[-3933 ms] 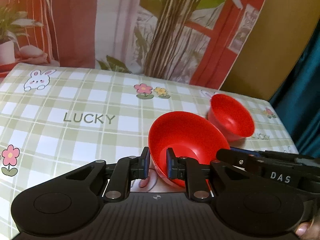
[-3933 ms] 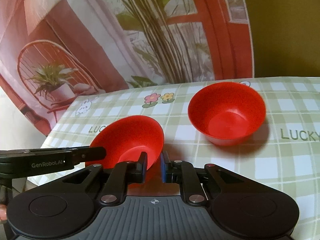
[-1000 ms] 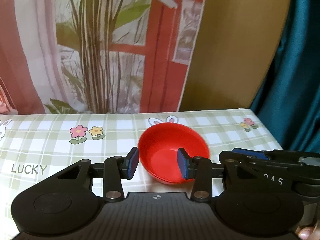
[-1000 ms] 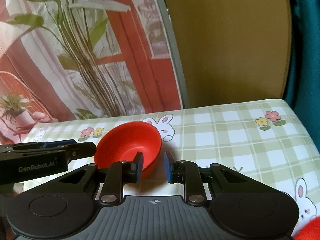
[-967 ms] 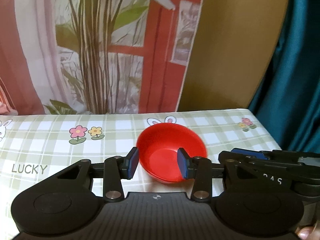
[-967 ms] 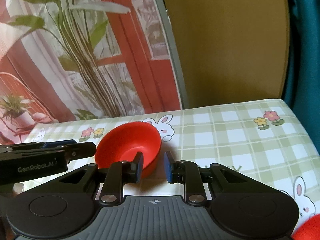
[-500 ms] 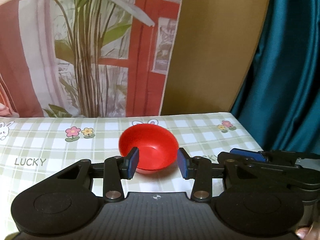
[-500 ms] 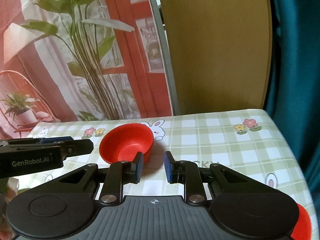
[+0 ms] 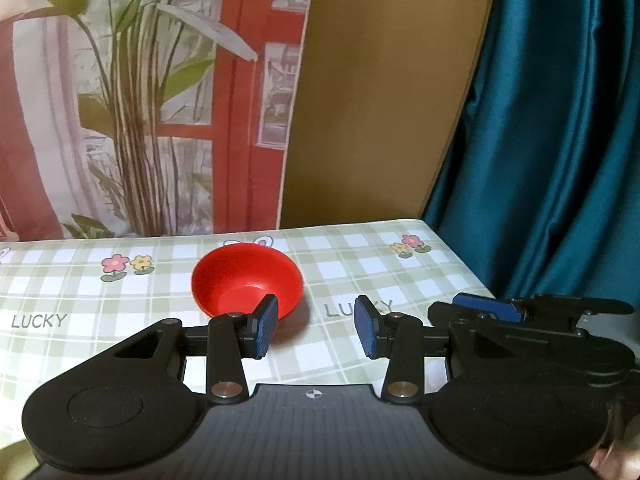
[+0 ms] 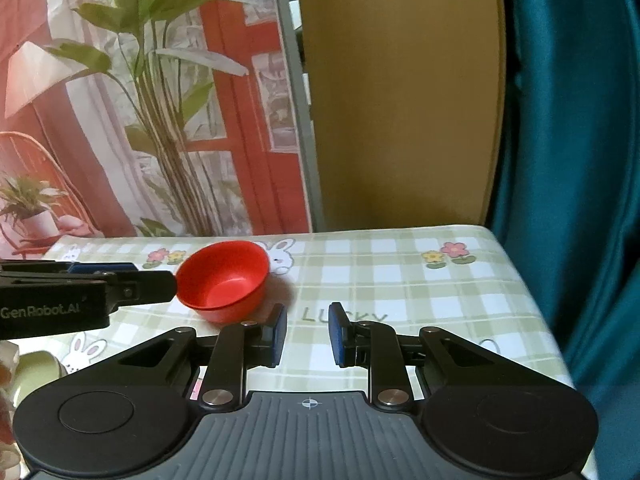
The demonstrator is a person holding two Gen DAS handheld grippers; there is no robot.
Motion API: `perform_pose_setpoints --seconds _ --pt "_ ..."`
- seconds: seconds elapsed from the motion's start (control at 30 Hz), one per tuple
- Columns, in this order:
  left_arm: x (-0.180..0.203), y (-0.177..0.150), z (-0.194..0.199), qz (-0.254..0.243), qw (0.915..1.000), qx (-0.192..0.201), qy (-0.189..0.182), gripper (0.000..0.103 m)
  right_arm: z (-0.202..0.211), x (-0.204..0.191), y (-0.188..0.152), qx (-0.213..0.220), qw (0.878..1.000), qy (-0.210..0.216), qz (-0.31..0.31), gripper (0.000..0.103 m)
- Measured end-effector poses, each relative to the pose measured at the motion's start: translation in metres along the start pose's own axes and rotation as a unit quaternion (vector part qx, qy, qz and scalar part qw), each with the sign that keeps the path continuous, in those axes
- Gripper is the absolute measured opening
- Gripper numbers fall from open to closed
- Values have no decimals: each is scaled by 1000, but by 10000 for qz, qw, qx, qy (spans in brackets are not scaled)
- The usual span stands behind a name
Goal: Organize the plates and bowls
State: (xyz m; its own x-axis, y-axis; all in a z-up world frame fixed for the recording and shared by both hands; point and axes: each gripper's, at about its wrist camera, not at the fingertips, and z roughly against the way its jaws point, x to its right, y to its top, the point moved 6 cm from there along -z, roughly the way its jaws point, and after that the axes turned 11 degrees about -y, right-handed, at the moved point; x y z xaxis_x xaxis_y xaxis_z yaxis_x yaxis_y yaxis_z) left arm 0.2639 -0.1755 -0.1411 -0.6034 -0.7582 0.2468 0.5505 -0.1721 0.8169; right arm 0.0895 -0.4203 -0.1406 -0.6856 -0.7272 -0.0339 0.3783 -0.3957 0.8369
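A red bowl stack (image 9: 246, 283) stands upright on the green checked tablecloth (image 9: 400, 272); in the right wrist view (image 10: 222, 284) a second rim shows under the top bowl. My left gripper (image 9: 316, 332) is open and empty, held back from the stack and above the table. My right gripper (image 10: 306, 334) is open and empty, to the right of the stack. The left gripper's side shows at the left of the right wrist view (image 10: 80, 292); the right gripper's side shows at the right of the left wrist view (image 9: 532, 312).
A printed backdrop with plants (image 9: 132, 100) and a brown board (image 9: 380, 92) rise behind the table. A teal curtain (image 9: 560, 140) hangs at the right, past the table's right edge. A pale green object (image 10: 36, 372) lies at the lower left of the right wrist view.
Both grippers have pulled back and up from the red bowls, which now look smaller and farther. The right gripper's jaws have opened wider. The bowls stay in place.
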Motion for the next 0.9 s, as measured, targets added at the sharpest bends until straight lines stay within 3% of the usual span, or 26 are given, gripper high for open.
perform_pose_setpoints --seconds 0.27,0.4,0.9 --pt "27 -10 -10 -58 9994 -156 -288 44 14 38 -5 102 9994 -288 -151 22" --pt "47 -19 -22 -172 9982 -301 -495 44 18 63 -16 119 9979 -629 -119 22" --pt "120 -53 -66 -430 9856 -843 -1404 44 15 145 -73 -155 9873 -1399 -732 23"
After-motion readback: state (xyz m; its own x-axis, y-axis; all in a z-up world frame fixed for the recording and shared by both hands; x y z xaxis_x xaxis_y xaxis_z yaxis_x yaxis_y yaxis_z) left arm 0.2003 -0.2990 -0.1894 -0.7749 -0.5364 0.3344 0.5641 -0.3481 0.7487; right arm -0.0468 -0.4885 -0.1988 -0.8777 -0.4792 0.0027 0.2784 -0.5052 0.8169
